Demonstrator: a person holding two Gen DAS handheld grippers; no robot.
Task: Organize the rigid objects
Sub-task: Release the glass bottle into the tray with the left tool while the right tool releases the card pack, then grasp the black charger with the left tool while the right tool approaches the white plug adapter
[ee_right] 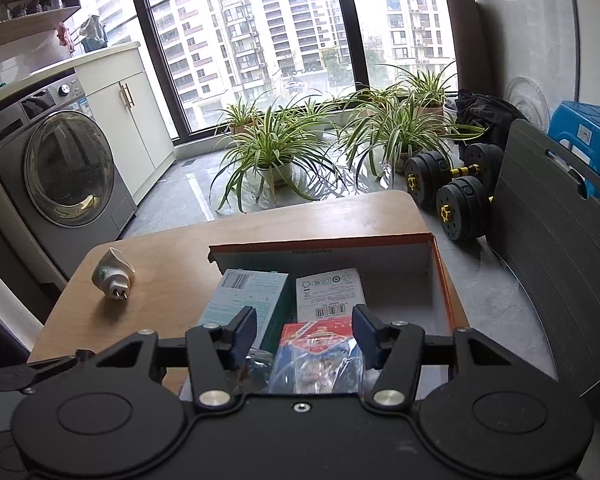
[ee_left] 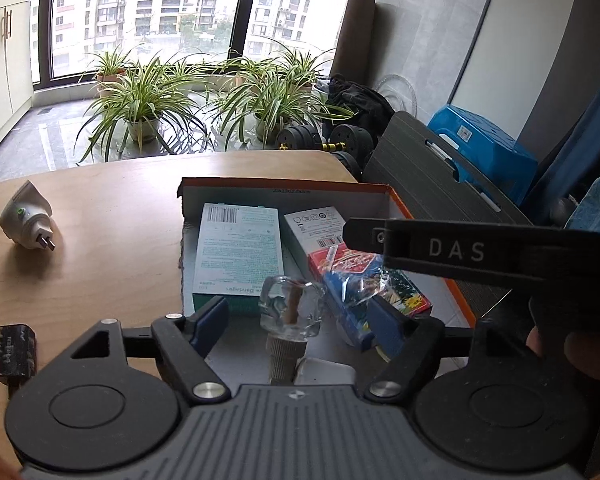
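Both tools, left point(ee_left: 296, 312) and right point(ee_right: 304, 332), gaped empty over the box point(ee_right: 446, 280); a glass bottle point(ee_left: 290, 308) lay half-hidden at 6 o'clock.

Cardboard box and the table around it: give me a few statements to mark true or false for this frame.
1. The white plug adapter lies inside the cardboard box. False: it lies on the wooden table, left of the box.
2. A bandage box lies in the cardboard box. True.
3. The left gripper is open. True.
4. The right gripper is clamped on the playing-card pack. False: its fingers stand apart over the pack.
5. A clear glass stopper sits between the left gripper's fingers. True.
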